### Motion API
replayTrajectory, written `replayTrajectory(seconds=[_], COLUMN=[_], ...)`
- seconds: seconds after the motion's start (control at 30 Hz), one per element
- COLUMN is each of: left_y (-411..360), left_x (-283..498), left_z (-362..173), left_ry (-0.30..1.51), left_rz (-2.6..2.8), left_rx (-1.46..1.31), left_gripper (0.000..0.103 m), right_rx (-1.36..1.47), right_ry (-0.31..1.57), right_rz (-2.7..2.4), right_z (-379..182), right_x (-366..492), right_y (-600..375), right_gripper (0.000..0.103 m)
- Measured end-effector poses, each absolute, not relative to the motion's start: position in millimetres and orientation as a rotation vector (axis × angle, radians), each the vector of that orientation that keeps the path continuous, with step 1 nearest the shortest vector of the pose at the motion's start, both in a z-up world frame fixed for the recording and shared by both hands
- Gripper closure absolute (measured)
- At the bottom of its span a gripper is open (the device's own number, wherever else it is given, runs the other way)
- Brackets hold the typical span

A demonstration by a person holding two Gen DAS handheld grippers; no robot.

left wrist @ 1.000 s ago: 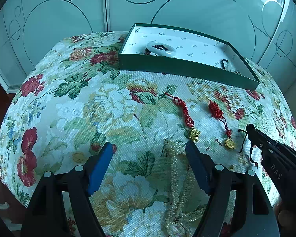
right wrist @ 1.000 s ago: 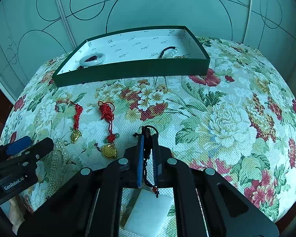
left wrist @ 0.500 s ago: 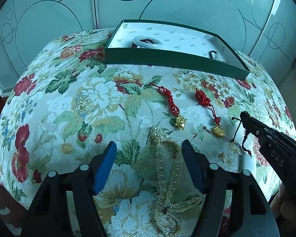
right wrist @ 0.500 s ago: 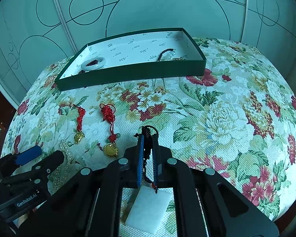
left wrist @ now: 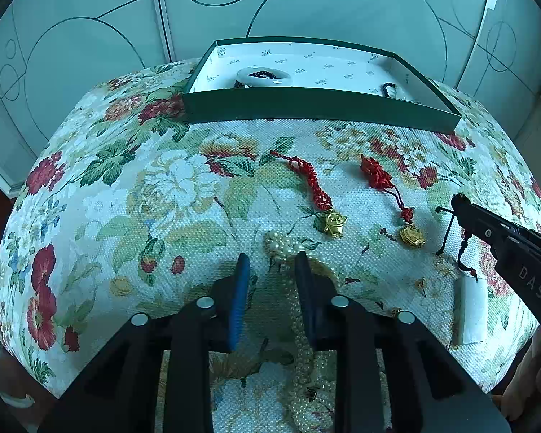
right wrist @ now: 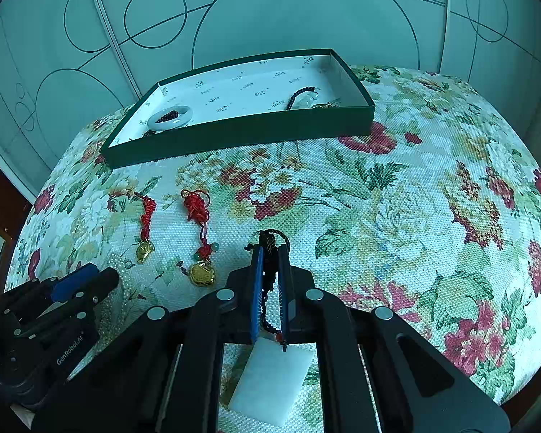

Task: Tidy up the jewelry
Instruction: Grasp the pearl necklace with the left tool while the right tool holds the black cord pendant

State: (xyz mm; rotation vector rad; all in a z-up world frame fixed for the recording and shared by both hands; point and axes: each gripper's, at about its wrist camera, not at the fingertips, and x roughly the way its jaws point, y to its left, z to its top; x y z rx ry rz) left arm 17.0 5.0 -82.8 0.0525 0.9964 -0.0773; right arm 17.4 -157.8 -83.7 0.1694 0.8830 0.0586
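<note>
Now, left wrist view: my left gripper (left wrist: pixel 270 270) has just been closing around the pearl necklace (left wrist: pixel 299 310) on the floral tablecloth (left wrist: pixel 133 195); whether its pads press it, I cannot tell.
Right wrist view: my right gripper (right wrist: pixel 270 270) is clenched on the dark cord (right wrist: pixel 269 252) of the white jade pendant (right wrist: pixel 270 379); the green box (right wrist: pixel 241 133) sits well beyond.

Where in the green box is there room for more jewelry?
The middle of the green box is bare, between the white bangle at its left end and the dark bead string at its right end. Both ends are crowded.
</note>
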Motion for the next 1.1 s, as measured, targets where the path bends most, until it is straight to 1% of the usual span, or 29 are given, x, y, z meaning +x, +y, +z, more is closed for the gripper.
replayTrajectory(seconds=[0.03,0.07,0.13,0.77,0.83,0.9,0.93,0.97,1.1], left_y=[5.9,7.5,12.5,33.3,33.8,34.4,35.1,34.3,25.1], left_x=[17.2,17.2,18.0,38.4,36.0,33.2,30.9,29.1,28.1], left_z=[-82.8,-82.8,-83.0,-81.5,-80.7,-79.0,-77.0,-75.9,-78.4], left_ry=[0.995,0.992,0.992,0.993,1.003,1.012,1.004,0.998,1.007], left_rz=[-0.076,-0.095,-0.132,-0.080,-0.077,-0.073,-0.072,-0.072,-0.095], left_rx=[0.052,0.037,-0.018,-0.034,-0.055,-0.086,-0.102,-0.112,-0.090], left_gripper=[0.087,0.097,0.097,0.096,0.083,0.044,0.040,0.038,0.038], right_rx=[0.171,0.171,0.172,0.185,0.188,0.190,0.190,0.191,0.198], right_ry=[0.884,0.884,0.884,0.893,0.895,0.897,0.898,0.899,0.905], right_rz=[0.059,0.059,0.059,0.058,0.059,0.062,0.063,0.063,0.067], right_z=[-84.1,-84.3,-84.7,-88.8,-89.5,-90.2,-90.5,-90.8,-92.8], right_x=[17.4,17.5,17.2,20.0,20.5,20.8,20.9,21.1,22.0], right_y=[-157.9,-157.9,-157.6,-158.7,-158.4,-158.4,-158.5,-158.3,-159.6], right_gripper=[0.095,0.095,0.095,0.095,0.095,0.095,0.095,0.095,0.095])
